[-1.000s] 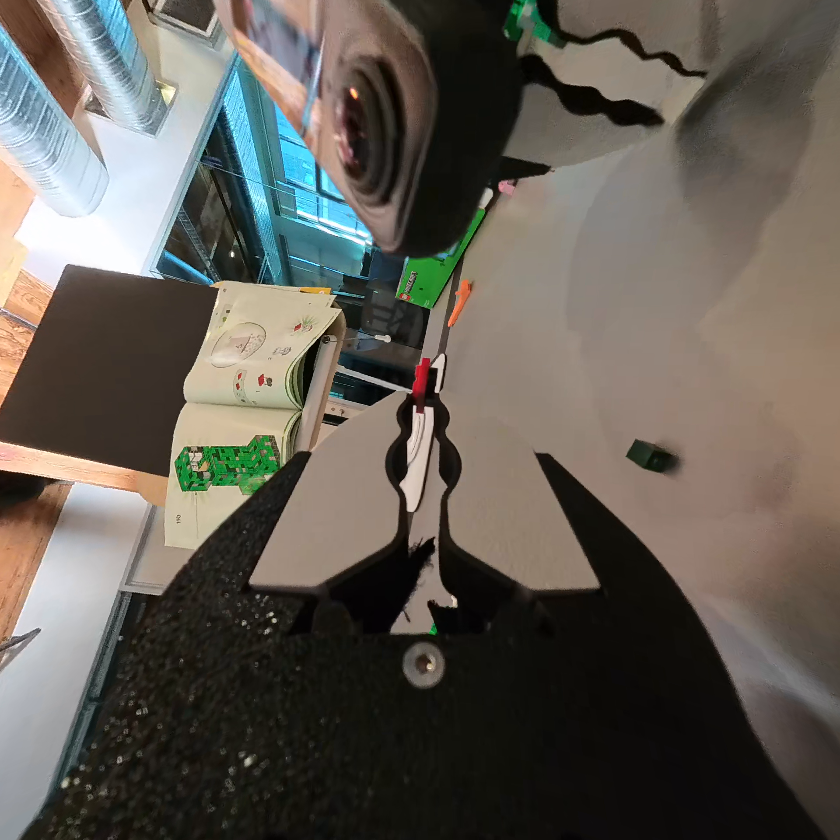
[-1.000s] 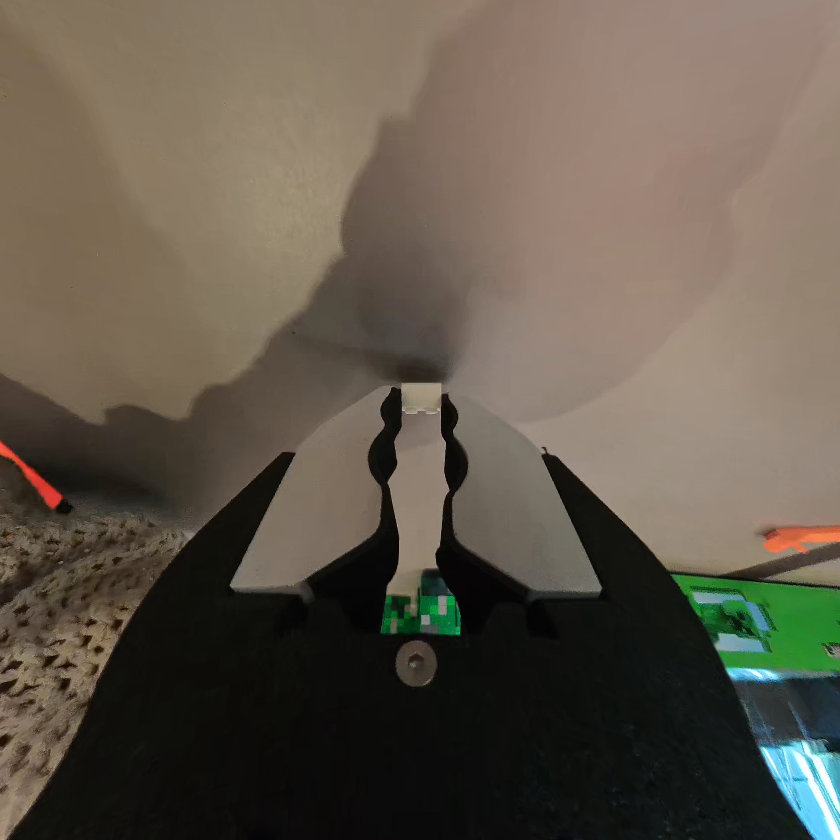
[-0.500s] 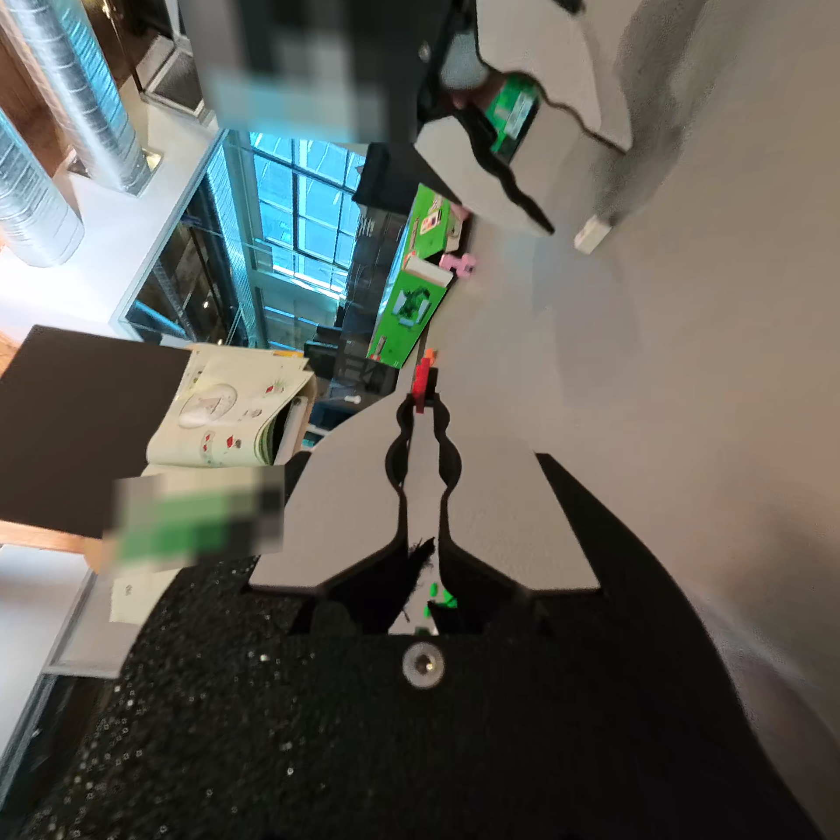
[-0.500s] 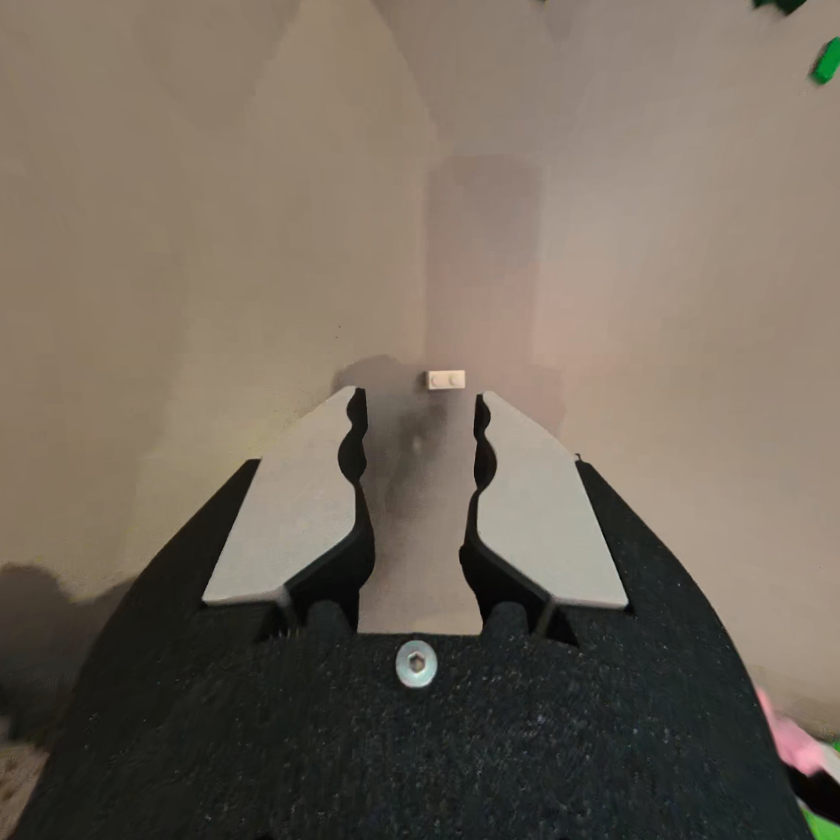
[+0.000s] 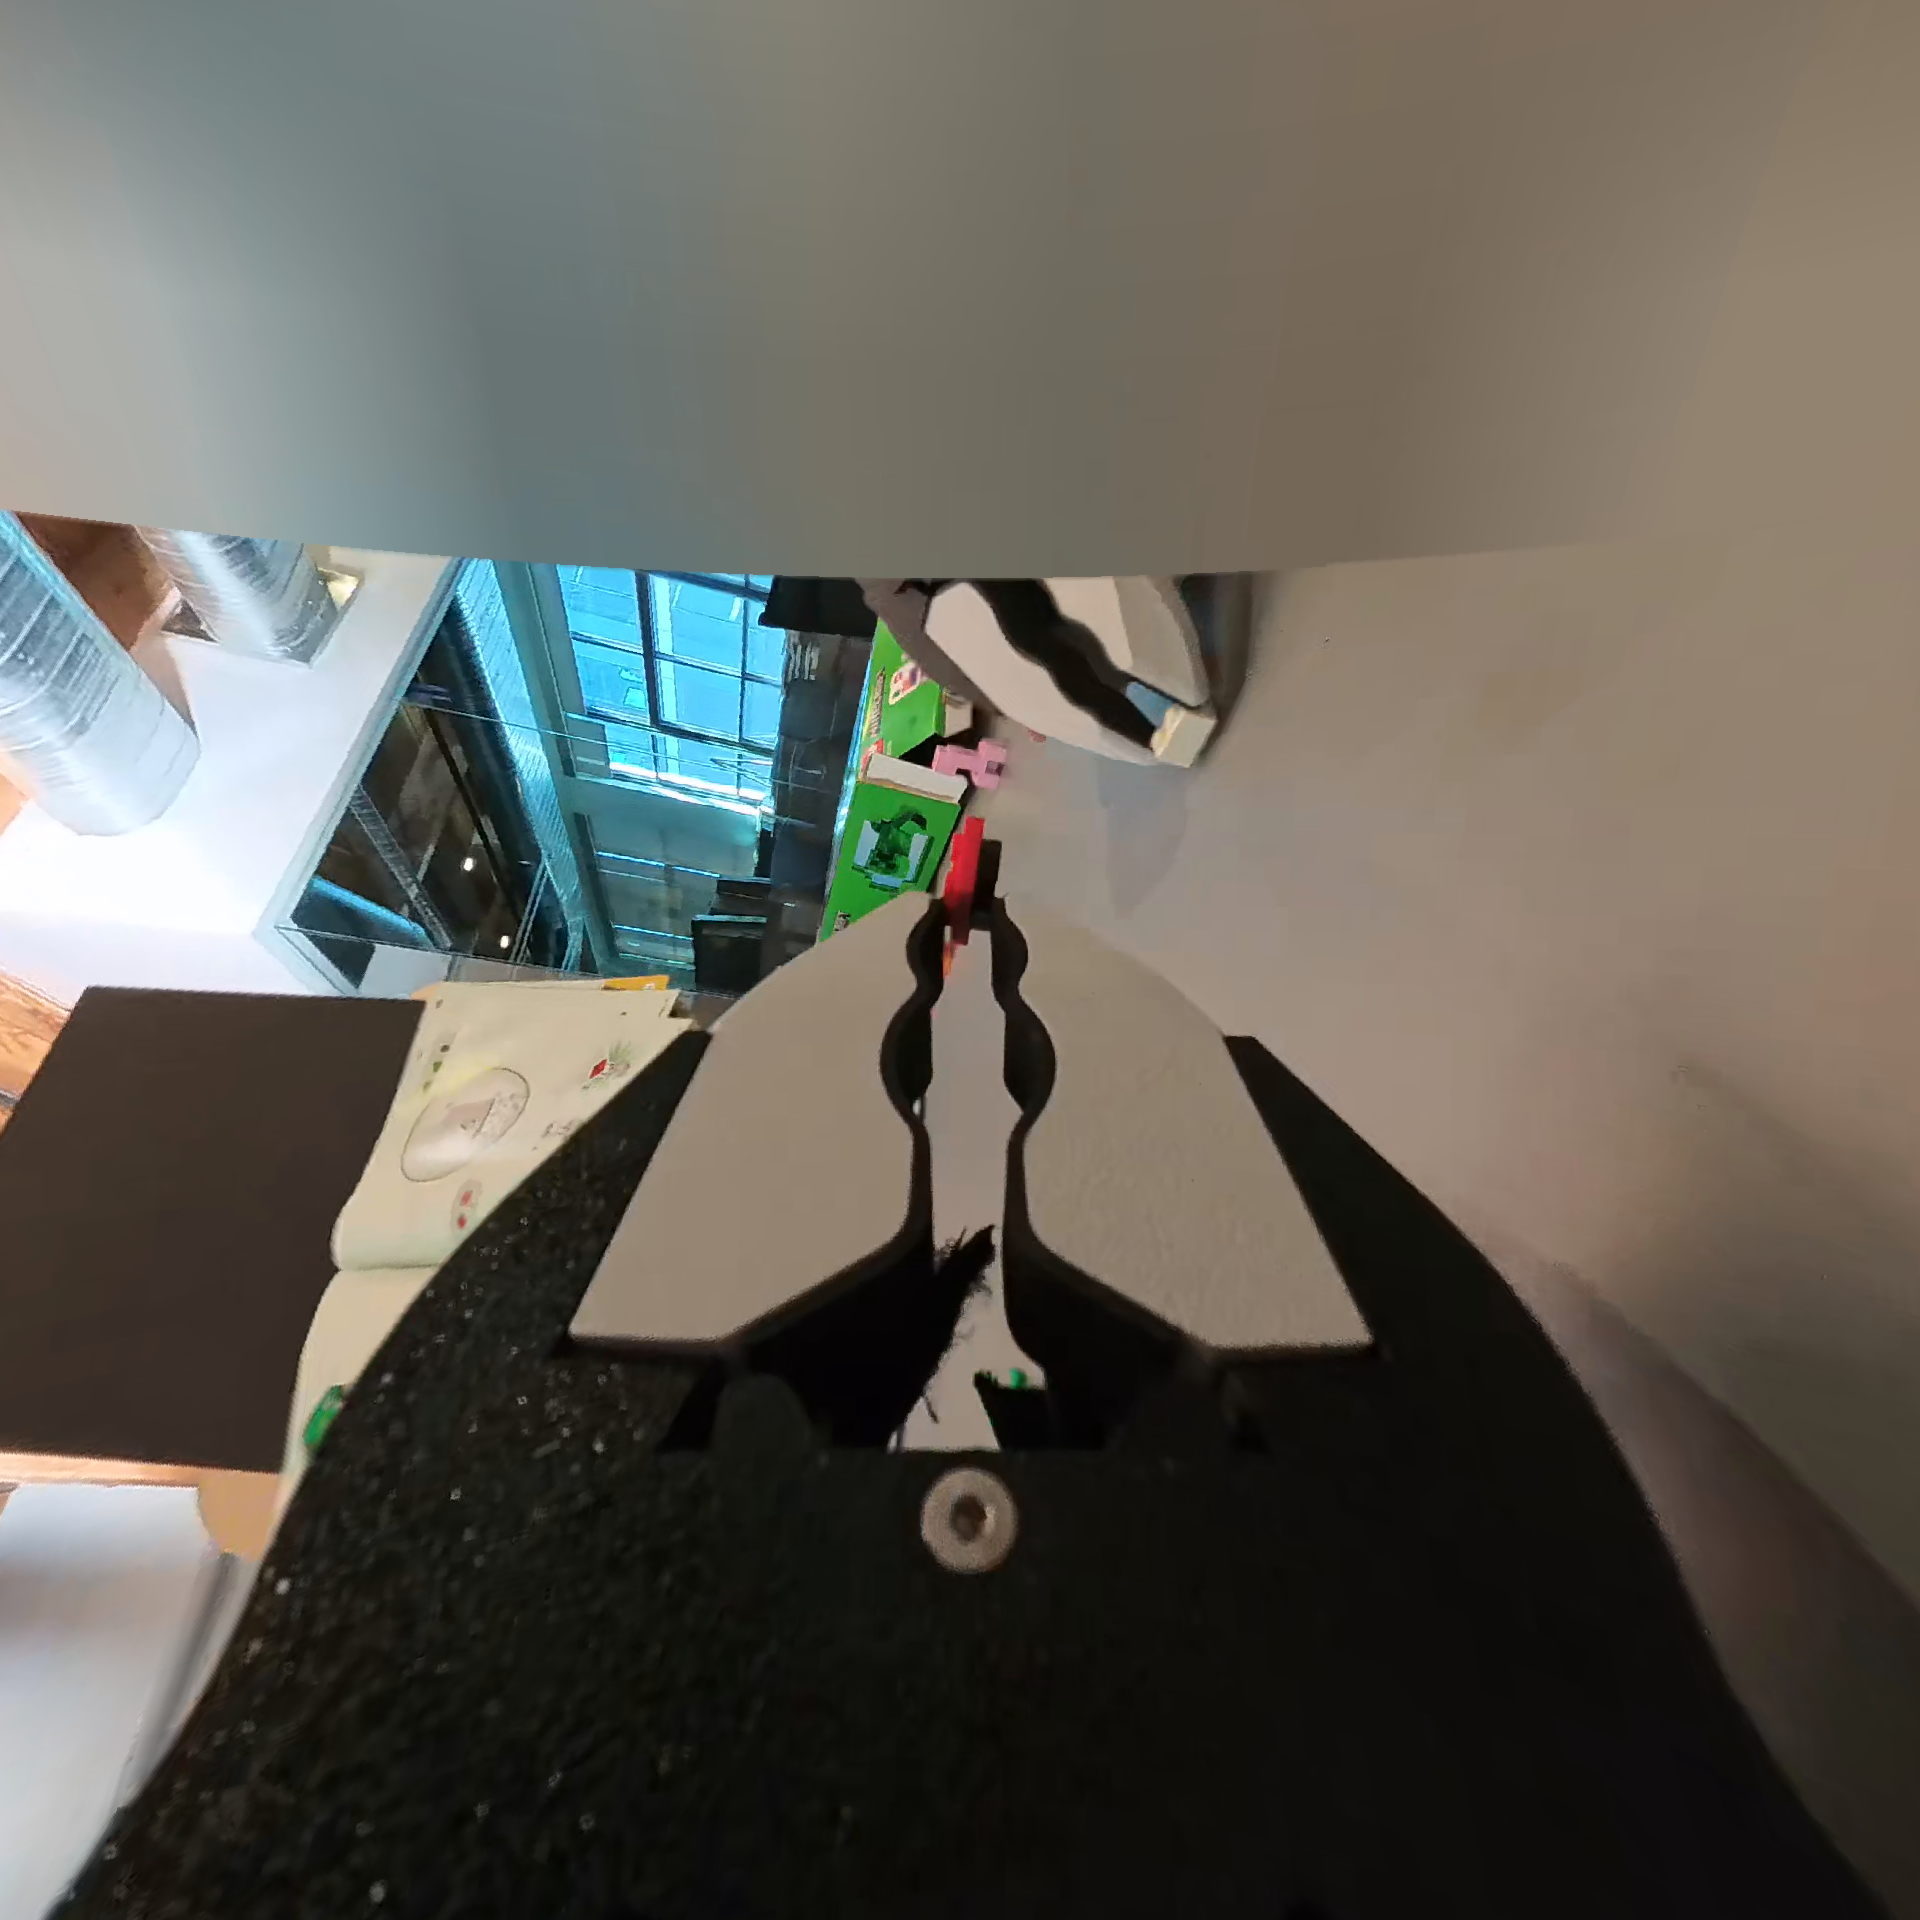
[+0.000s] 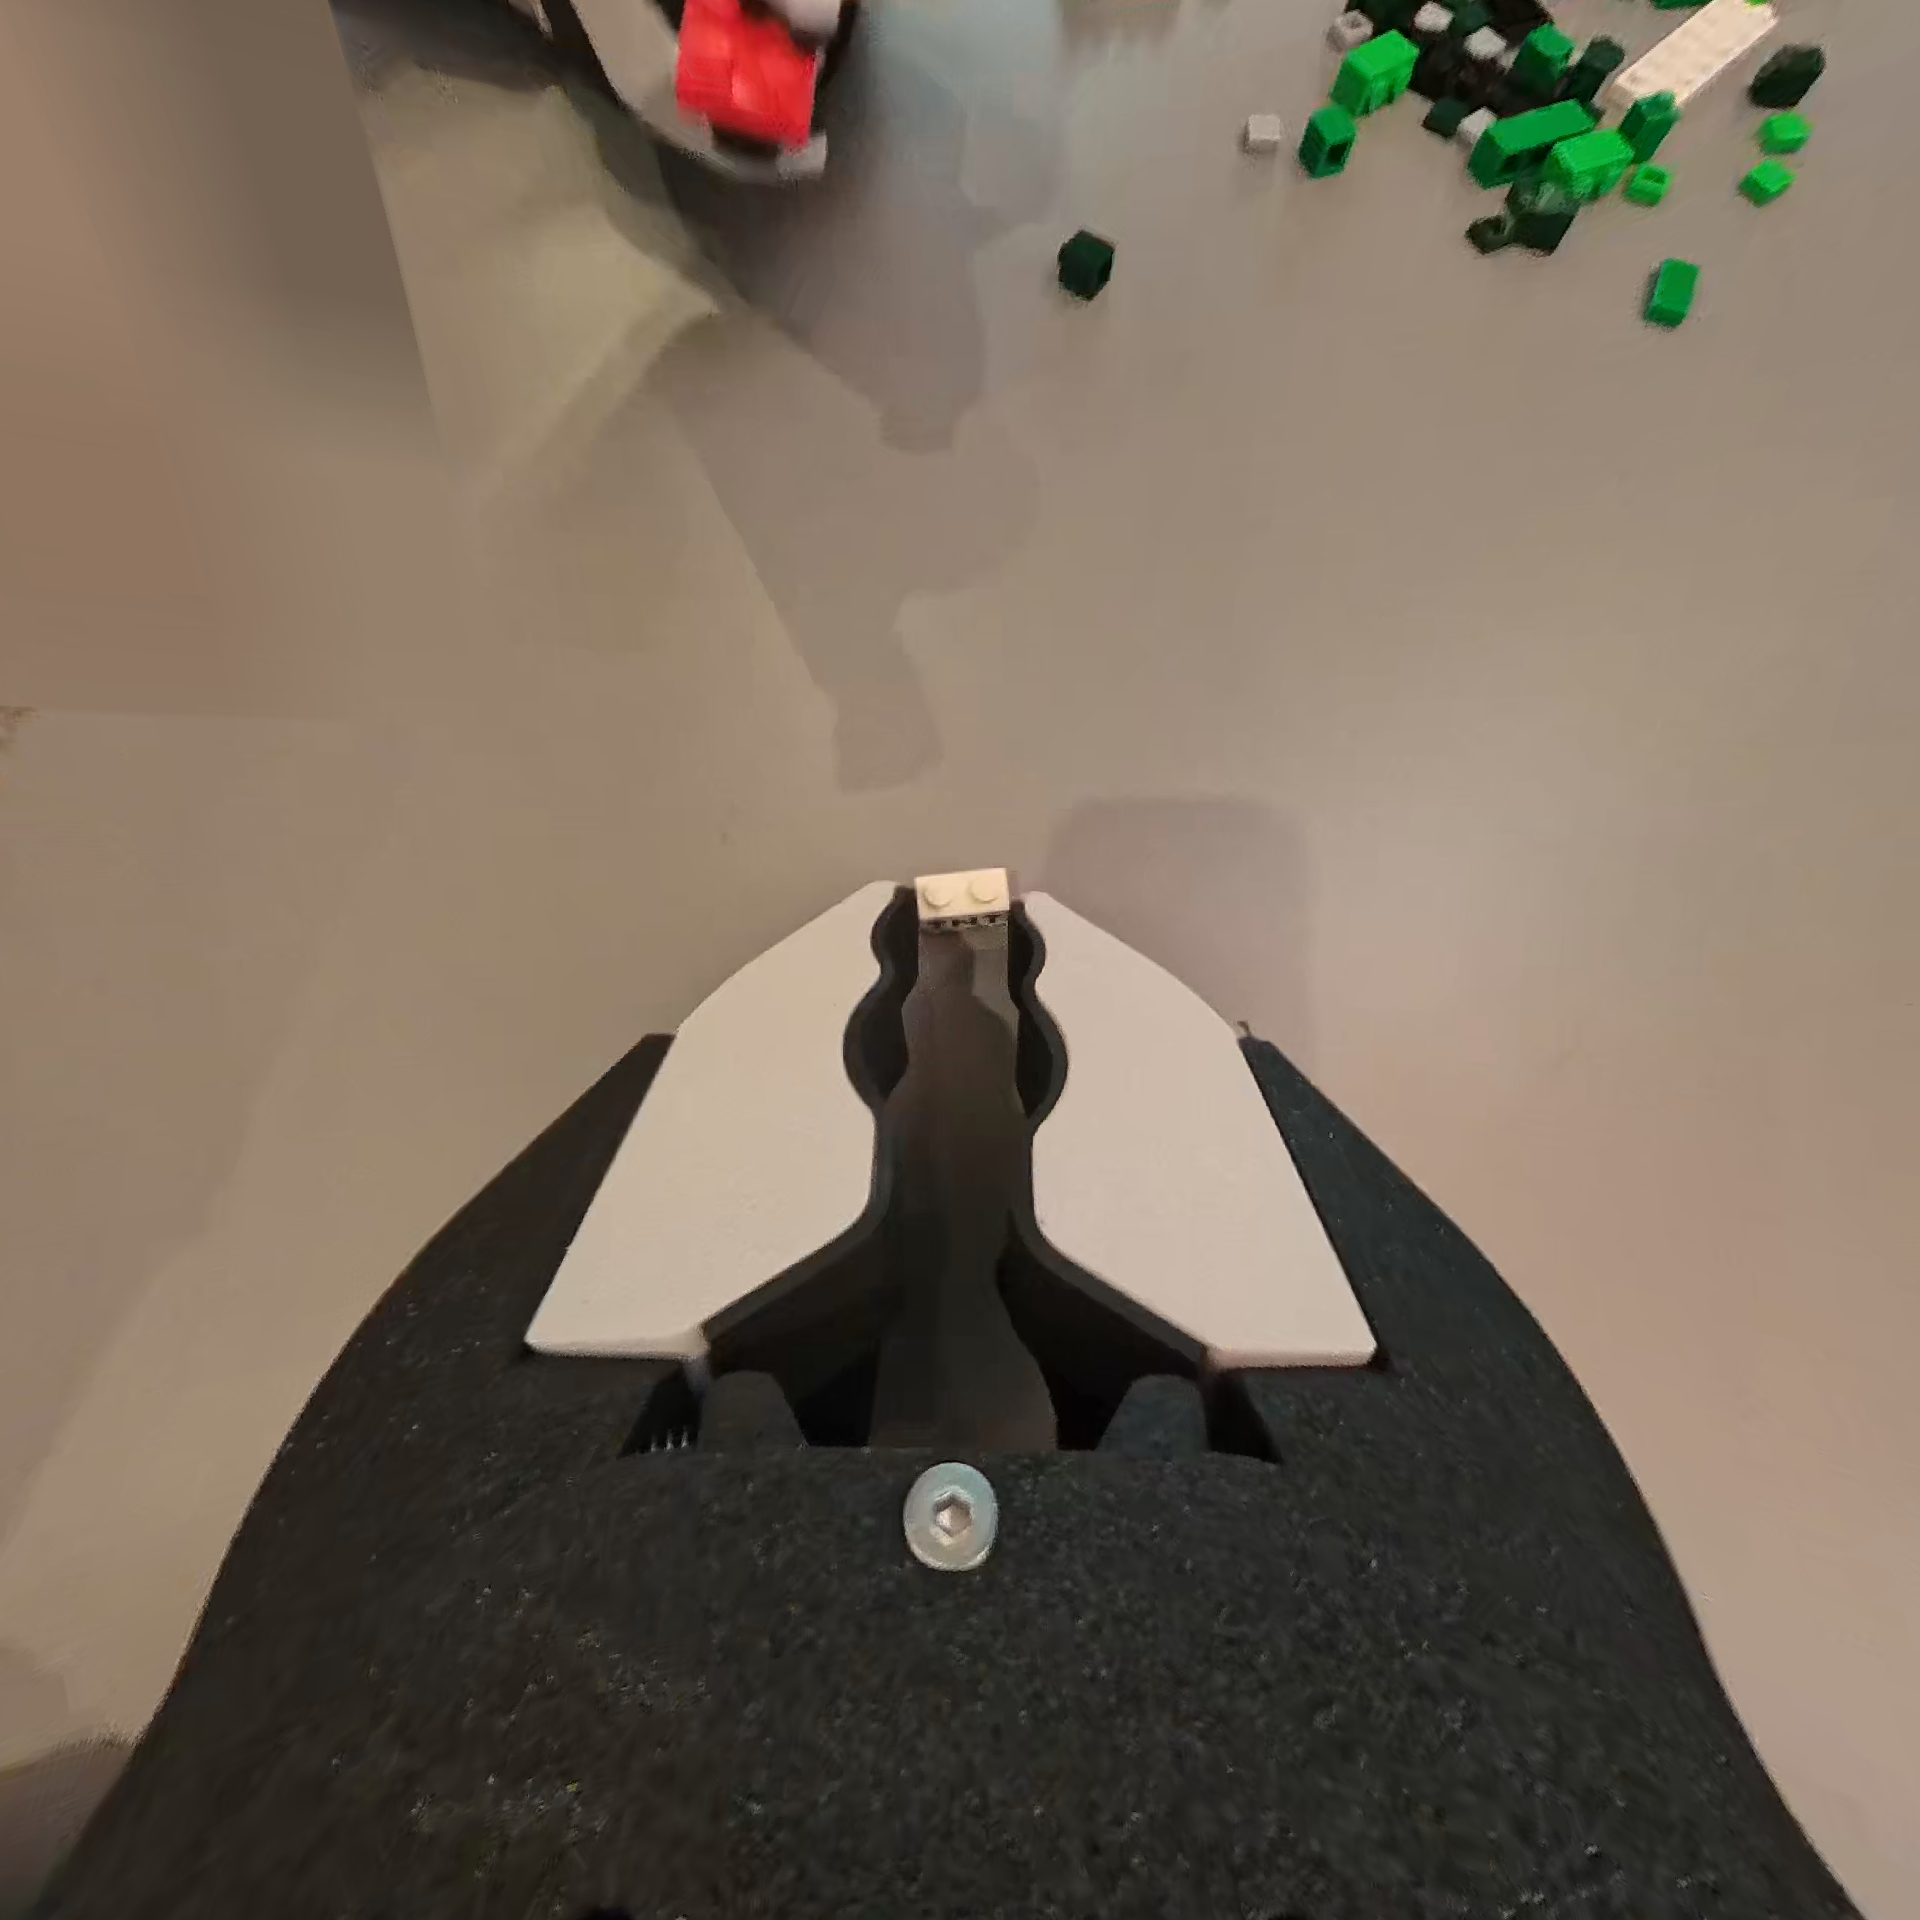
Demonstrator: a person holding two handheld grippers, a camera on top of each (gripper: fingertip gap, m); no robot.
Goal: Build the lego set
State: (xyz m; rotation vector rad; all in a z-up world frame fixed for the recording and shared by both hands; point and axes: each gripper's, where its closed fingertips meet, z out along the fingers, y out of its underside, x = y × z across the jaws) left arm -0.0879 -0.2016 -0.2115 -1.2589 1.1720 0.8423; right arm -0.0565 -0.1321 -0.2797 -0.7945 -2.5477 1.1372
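My left gripper (image 5: 964, 912) is shut on a small red lego piece (image 5: 966, 868) that sticks out past its tips. It also shows in the right wrist view (image 6: 753, 130) at the top left, with the red piece (image 6: 743, 78) in it. My right gripper (image 6: 961, 914) is shut on a white two-stud brick (image 6: 964, 894), held at its tips just above the grey table (image 6: 1455, 727). In the left wrist view the right gripper (image 5: 1179, 717) is ahead, with the white brick (image 5: 1182, 740) in its tips.
A heap of loose green, dark and white bricks (image 6: 1538, 125) lies at the far right, with one dark green brick (image 6: 1086, 262) apart from it. An open instruction booklet (image 5: 488, 1122), a green box (image 5: 894, 852) and a pink piece (image 5: 971, 764) lie at the table's far side.
The right gripper, open half a second ago with the white brick lying ahead of it, has shut on that brick. The left gripper still holds the red piece and has swung round.
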